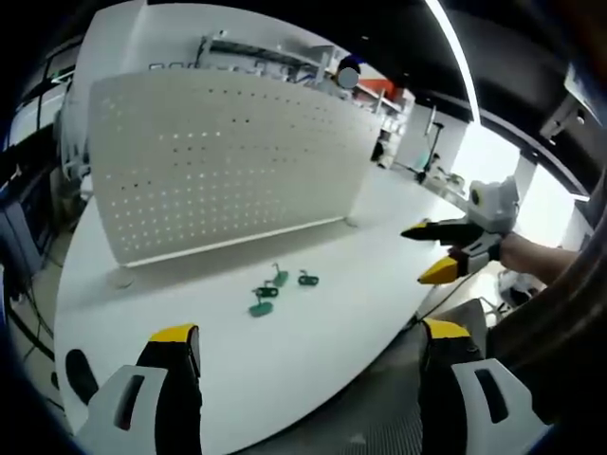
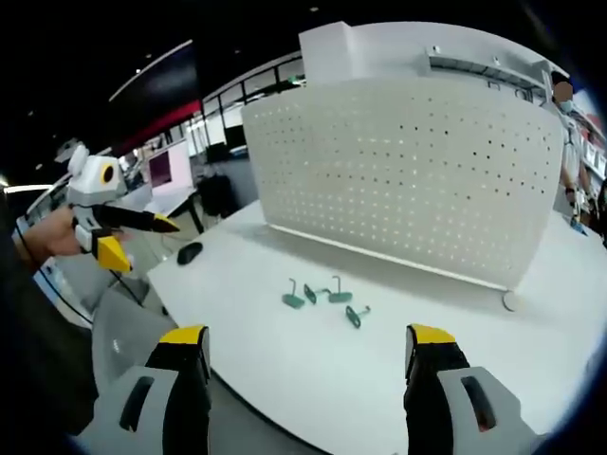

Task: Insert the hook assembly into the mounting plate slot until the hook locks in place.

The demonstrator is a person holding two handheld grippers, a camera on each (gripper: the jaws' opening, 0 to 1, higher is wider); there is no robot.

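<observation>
The left gripper (image 1: 299,346) and right gripper (image 2: 308,346) are held over the table (image 1: 313,341) edge, fingers apart and empty. Four small green hooks (image 2: 322,299) lie loose before the upright white pegboard (image 2: 408,161), well apart from both. One hook should probably be grasped by its flat base, its bent wire kept free for a hole

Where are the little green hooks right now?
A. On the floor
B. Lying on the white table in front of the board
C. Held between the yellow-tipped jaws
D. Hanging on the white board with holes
B. The green hooks lie loose on the white table just in front of the upright pegboard, and both the left gripper and right gripper are open and empty.
</observation>
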